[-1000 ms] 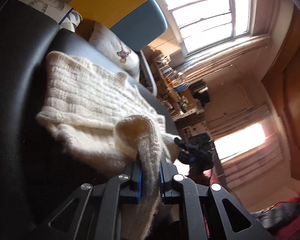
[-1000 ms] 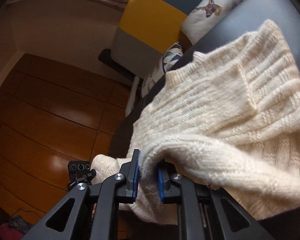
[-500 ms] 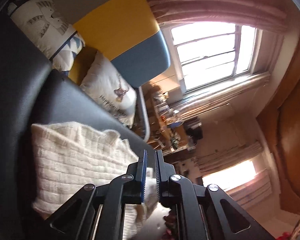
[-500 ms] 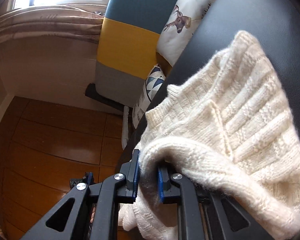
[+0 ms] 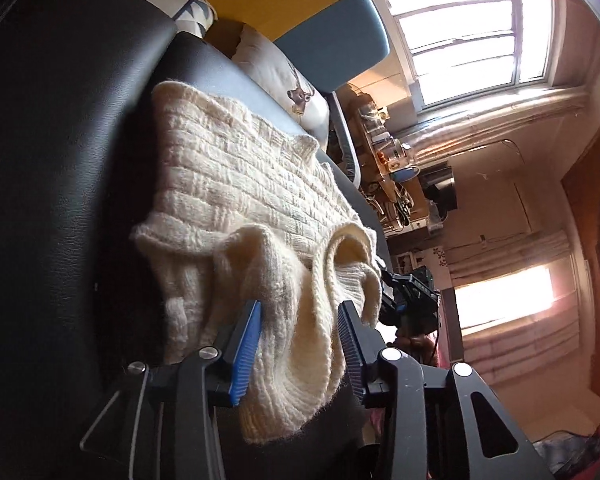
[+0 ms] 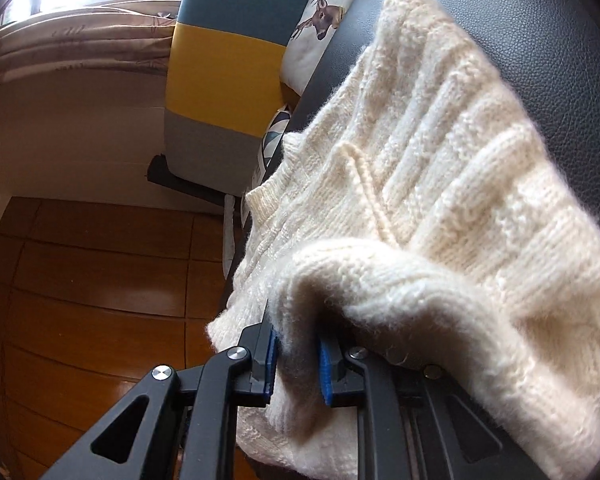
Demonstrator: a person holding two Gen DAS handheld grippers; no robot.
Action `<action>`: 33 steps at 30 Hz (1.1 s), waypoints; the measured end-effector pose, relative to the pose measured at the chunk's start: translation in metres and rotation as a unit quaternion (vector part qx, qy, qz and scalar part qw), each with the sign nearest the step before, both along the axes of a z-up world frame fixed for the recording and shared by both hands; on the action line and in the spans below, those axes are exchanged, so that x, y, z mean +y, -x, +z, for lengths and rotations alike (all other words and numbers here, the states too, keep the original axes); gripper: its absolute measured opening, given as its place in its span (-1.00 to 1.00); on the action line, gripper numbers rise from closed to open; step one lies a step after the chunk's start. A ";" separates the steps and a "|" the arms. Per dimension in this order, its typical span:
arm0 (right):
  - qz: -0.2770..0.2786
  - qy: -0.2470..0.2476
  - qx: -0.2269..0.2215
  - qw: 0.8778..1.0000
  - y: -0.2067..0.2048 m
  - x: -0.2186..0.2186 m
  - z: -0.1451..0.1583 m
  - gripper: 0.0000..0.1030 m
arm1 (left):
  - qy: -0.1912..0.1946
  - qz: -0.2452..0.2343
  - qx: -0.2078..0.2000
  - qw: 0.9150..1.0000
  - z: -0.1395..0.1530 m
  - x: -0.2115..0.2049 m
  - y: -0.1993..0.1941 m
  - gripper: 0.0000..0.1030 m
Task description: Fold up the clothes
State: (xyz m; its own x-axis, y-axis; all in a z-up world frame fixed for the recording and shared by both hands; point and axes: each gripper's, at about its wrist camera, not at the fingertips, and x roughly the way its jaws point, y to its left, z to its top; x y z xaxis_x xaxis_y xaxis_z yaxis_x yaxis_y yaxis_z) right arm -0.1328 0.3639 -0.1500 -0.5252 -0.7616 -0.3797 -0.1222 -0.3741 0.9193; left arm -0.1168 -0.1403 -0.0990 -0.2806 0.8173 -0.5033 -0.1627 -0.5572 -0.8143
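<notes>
A cream knitted sweater lies on a black leather surface, its near edge bunched into loose folds. My left gripper is open, its blue pads wide apart, and a fold of the sweater rests slack between them. In the right wrist view the sweater spreads away to the right with its collar at the left. My right gripper is shut on a thick roll of the sweater's near edge, which hides the fabric beneath it.
A deer-print pillow and a yellow, blue and grey cushion stand at the far end of the surface. A cluttered shelf and bright window lie beyond. Wooden floor is beside the surface's edge.
My left gripper was shut on the sweater's fold, swung up, then came back down and opened; the fold now lies loose between its pads. The right gripper keeps its grip.
</notes>
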 end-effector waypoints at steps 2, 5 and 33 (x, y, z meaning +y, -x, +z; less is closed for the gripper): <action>0.003 -0.009 0.002 1.000 0.000 -0.001 0.001 -0.67 | 0.012 0.009 -0.008 1.000 -0.005 0.003 0.002 -0.77; 0.003 -0.016 -0.004 1.000 -0.001 0.000 -0.001 -0.70 | 0.007 0.038 -0.013 0.999 -0.008 -0.006 0.000 -0.84; -0.050 0.096 0.105 0.989 -0.040 0.022 0.039 -0.67 | -0.218 0.081 0.051 0.971 0.063 -0.022 0.024 -0.82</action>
